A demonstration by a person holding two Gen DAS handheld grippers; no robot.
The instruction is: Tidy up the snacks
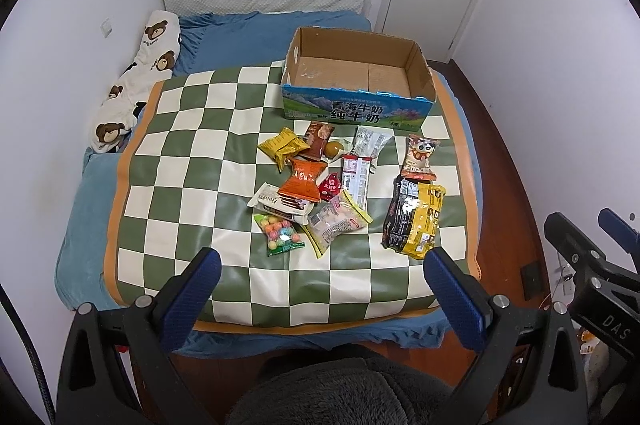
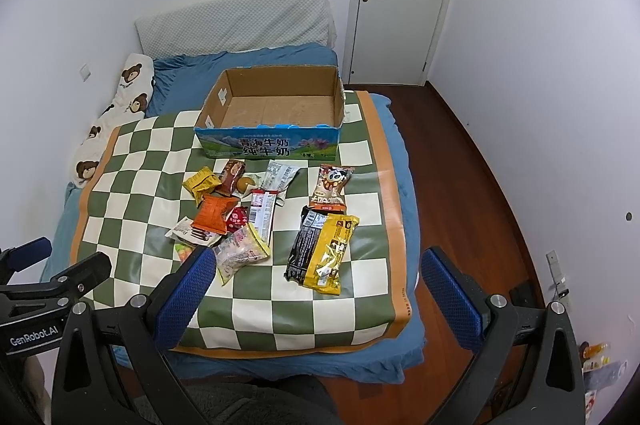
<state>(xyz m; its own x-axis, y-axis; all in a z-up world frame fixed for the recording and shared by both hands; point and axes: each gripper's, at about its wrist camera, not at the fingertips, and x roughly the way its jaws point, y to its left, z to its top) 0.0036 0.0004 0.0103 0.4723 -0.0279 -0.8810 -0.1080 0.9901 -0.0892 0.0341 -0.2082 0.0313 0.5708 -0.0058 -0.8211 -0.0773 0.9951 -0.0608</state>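
Both the left gripper (image 1: 320, 279) and right gripper (image 2: 314, 275) hang wide open and empty at the bed's (image 1: 76, 209) near edge; the snacks (image 1: 320, 185) lie ahead, the box (image 1: 356, 81) beyond.

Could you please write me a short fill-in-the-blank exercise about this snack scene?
1. The cardboard box holds ____ snacks so far.
2. The snacks lie on a green and white ____ mat.
3. Both the left tongs and the right tongs are ____.

Missing words: no; checkered; open
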